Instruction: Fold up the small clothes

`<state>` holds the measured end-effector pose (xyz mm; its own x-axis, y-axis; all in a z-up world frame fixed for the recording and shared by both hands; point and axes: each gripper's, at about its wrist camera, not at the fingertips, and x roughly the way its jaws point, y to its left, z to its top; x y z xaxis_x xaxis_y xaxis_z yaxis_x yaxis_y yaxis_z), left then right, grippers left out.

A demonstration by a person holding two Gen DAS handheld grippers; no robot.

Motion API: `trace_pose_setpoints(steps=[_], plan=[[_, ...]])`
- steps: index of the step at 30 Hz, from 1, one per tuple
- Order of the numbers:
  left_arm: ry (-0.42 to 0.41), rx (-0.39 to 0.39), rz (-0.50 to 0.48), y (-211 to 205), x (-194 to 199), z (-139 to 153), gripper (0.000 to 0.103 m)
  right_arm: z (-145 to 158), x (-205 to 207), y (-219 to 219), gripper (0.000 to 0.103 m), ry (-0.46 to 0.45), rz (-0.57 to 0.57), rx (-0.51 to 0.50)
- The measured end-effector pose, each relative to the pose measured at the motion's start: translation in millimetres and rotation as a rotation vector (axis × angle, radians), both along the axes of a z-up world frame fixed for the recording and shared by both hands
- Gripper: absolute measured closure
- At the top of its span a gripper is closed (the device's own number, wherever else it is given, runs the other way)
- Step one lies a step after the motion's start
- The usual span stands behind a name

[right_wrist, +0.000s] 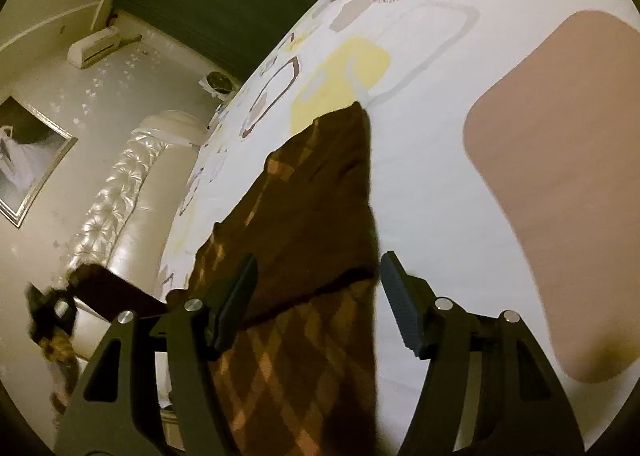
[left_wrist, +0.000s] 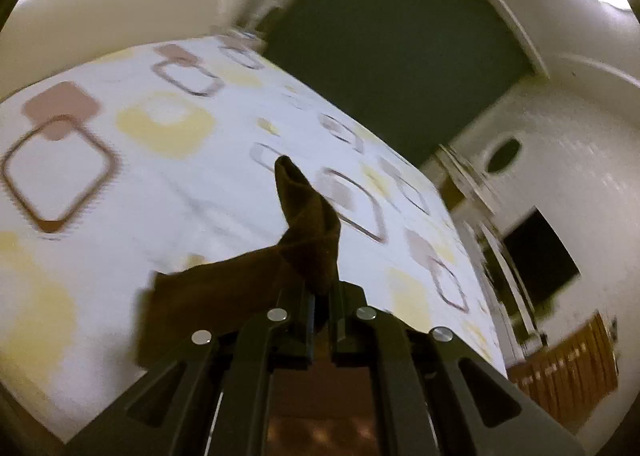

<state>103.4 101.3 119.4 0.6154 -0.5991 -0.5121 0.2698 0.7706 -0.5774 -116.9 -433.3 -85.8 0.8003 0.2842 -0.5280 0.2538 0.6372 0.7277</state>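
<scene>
Across a white bedsheet (right_wrist: 420,143) printed with yellow and brown squares, a brown diamond-patterned garment (right_wrist: 316,191) is lying partly folded. Over it, the right gripper (right_wrist: 318,296) is hovering with its 2 jaws apart, gripping nothing. Smaller, the left gripper (left_wrist: 320,296) is pinching a lifted corner of the same cloth (left_wrist: 308,223).
</scene>
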Motion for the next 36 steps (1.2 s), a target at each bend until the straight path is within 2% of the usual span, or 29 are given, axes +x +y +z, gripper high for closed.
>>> trace_pose_setpoints(steps=[4, 9, 16, 25, 36], plan=[[-0.001, 0.017, -0.109, -84, -12, -3, 0.099, -3, -6, -6, 0.039, -0.007, -0.013, 0.017], [0.023, 0.035, -0.205, -163, -26, -25, 0.099, -8, -9, -14, 0.039, -0.022, -0.038, 0.05], [0.04, 0.156, -0.299, -259, -56, -66, 0.099, -13, -10, -21, 0.039, -0.04, -0.052, 0.081], [0.126, 0.266, -0.346, -321, -72, -137, 0.099, -17, -9, -24, 0.039, -0.049, -0.061, 0.106], [0.19, 0.31, -0.37, -346, -84, -179, 0.098, -20, -11, -27, 0.039, -0.058, -0.065, 0.12]])
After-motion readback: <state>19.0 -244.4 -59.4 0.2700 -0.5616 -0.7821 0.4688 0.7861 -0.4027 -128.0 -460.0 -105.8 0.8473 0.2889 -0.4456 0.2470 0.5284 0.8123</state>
